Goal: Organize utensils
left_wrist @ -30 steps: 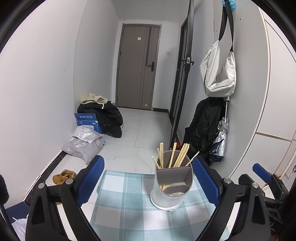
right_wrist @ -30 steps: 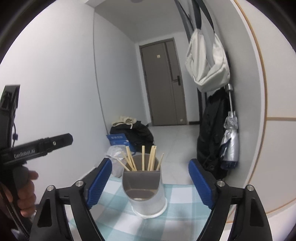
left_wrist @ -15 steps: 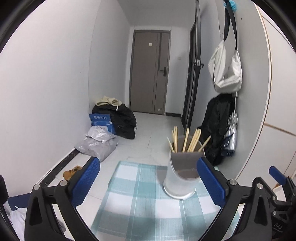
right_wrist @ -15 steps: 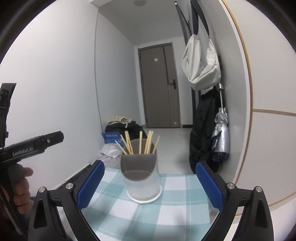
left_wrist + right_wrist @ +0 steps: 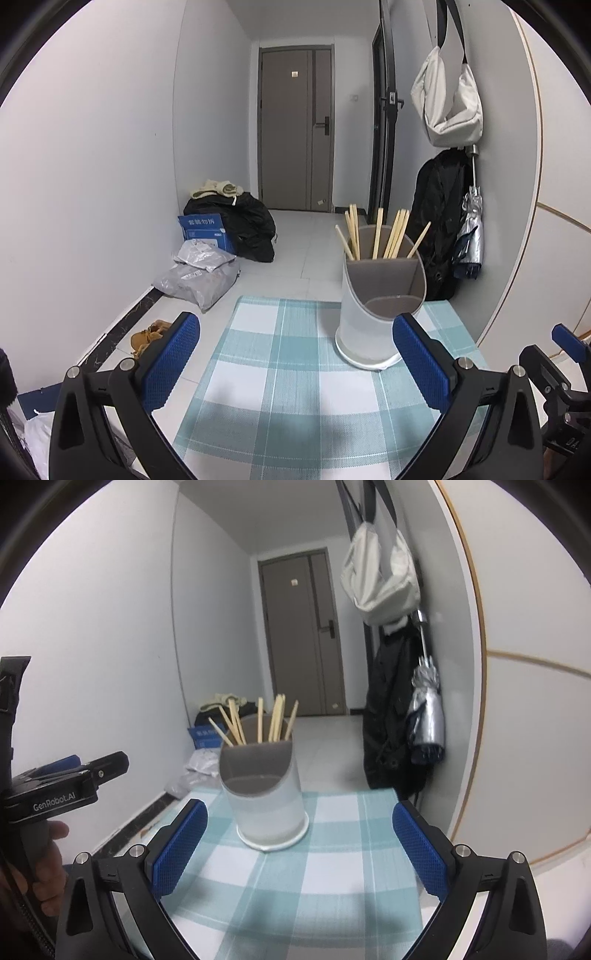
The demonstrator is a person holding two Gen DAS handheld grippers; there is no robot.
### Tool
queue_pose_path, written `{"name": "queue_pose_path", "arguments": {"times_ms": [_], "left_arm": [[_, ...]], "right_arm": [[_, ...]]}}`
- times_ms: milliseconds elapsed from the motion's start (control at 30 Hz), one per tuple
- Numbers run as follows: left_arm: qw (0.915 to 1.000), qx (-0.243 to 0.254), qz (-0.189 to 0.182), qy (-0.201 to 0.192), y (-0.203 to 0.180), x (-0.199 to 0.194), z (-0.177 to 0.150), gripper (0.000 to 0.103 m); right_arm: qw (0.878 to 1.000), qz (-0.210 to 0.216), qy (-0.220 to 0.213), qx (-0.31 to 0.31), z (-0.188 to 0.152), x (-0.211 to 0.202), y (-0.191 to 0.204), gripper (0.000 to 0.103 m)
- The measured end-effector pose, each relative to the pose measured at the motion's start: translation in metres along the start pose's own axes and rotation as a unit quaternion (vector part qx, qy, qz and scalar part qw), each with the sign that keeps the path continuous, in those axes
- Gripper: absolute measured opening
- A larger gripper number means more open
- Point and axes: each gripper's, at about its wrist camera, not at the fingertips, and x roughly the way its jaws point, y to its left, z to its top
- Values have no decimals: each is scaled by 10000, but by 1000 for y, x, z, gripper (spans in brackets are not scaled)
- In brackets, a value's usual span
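Note:
A white and grey utensil holder [image 5: 376, 306] stands upright on the teal checked cloth [image 5: 280, 373], with several wooden chopsticks [image 5: 384, 236] in its back compartment; the front compartment looks empty. It also shows in the right wrist view [image 5: 264, 794] with its chopsticks [image 5: 258, 722]. My left gripper [image 5: 295, 362] is open and empty, short of the holder, which sits by its right finger. My right gripper [image 5: 299, 849] is open and empty, just in front of the holder. The left gripper's body [image 5: 55, 790] shows at the right wrist view's left edge.
The cloth-covered table ends just behind the holder; beyond lies a hallway floor with bags [image 5: 207, 269], a blue box [image 5: 205, 229] and a slipper [image 5: 147, 332]. A wall with a hanging white bag [image 5: 447, 107], black coat [image 5: 439, 221] and umbrella [image 5: 471, 236] is close on the right.
Both grippers have pulled back and risen slightly from the holder, so it looks farther away. Both stay open and empty. The holder has not moved.

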Motion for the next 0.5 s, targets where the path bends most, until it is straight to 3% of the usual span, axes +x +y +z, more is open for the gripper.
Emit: {"name": "queue_pose_path", "arguments": {"times_ms": [233, 500], "left_arm": [[9997, -124, 47, 198, 7, 8, -7, 102], [9997, -114, 97, 169, 10, 9, -10, 102]], "right_arm": [[9999, -18, 101, -9, -6, 5, 3, 101], [9998, -64, 172, -5, -8, 8, 4, 101]]}}
